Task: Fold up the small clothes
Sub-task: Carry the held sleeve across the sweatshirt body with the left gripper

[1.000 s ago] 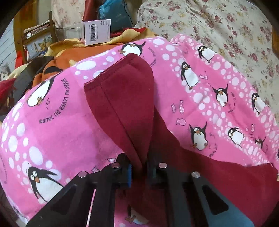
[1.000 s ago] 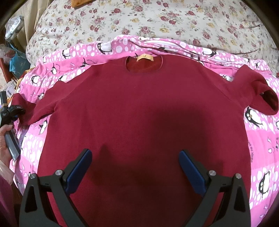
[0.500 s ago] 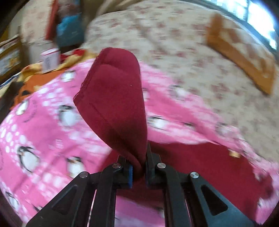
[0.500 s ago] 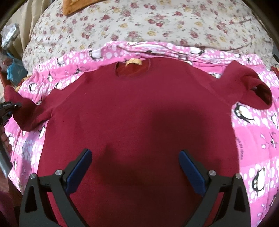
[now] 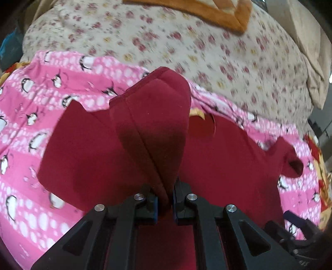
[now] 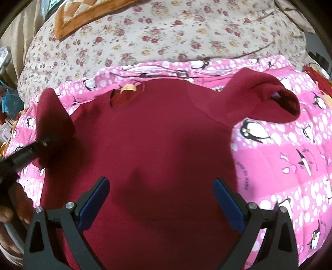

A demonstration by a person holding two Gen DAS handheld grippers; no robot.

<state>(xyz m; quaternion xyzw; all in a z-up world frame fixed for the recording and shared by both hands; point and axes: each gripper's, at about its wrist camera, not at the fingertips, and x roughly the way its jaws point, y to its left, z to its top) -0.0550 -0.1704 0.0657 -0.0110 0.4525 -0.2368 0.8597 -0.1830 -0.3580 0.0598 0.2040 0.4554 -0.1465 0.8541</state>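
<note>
A dark red long-sleeved sweater [image 6: 161,141] lies face up on a pink penguin blanket [image 6: 290,149], collar with a yellow label [image 6: 128,88] at the far side. My left gripper [image 5: 165,204] is shut on the sweater's left sleeve [image 5: 157,120], whose cuff stands up in front of the lens and hangs over the sweater's body [image 5: 224,157]. In the right wrist view that same sleeve [image 6: 54,116] is lifted at the left with the left gripper [image 6: 41,143] under it. My right gripper [image 6: 160,199] hovers open over the sweater's lower middle, nothing between its fingers. The right sleeve [image 6: 269,97] lies curled on the blanket.
A floral bedspread [image 6: 166,33] covers the bed behind the blanket. An orange-edged quilted pillow [image 6: 83,14] lies at the far left. A person's hand [image 6: 12,205] shows at the lower left. Orange and red cloth [image 5: 317,166] lies at the blanket's right edge.
My left gripper has carried the sleeve from the blanket's left side inward over the sweater's body, swinging to face the bed's far side. The right gripper has drifted slightly and stays open.
</note>
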